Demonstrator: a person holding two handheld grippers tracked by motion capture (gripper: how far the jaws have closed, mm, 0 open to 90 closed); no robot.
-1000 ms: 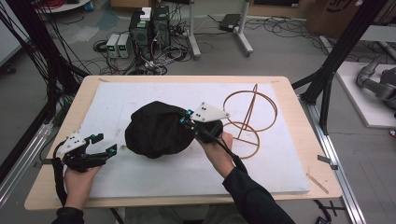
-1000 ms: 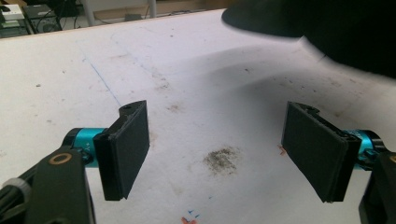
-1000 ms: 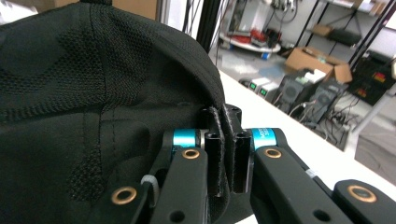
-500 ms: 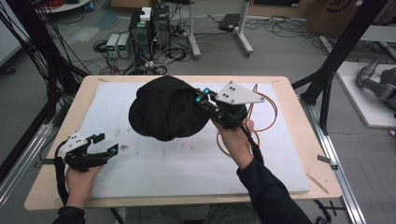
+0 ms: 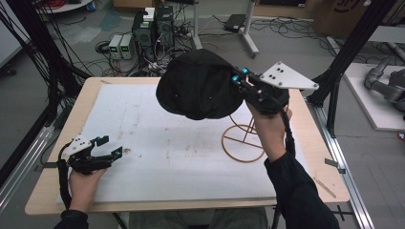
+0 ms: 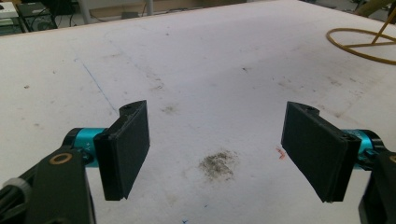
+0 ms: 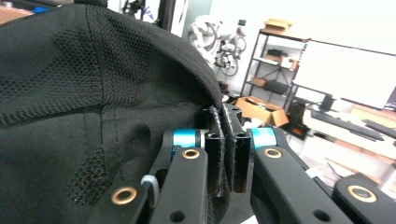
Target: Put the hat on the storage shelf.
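At the left we note the left tool [image 5: 109,147] low over the white counter [image 5: 167,143], jaws spread wide with nothing between them. Moving right, we see a black cap [image 5: 200,86] held clear of the counter, above and just left of a yellow wire stand [image 5: 243,143]. The right tool [image 5: 237,81] is clamped on the cap's edge.

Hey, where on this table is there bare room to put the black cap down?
The white mat is bare between the left gripper and the wire stand, from near edge to far edge. The right side is crowded: the stand sits there, with the right gripper holding the black cap above it.
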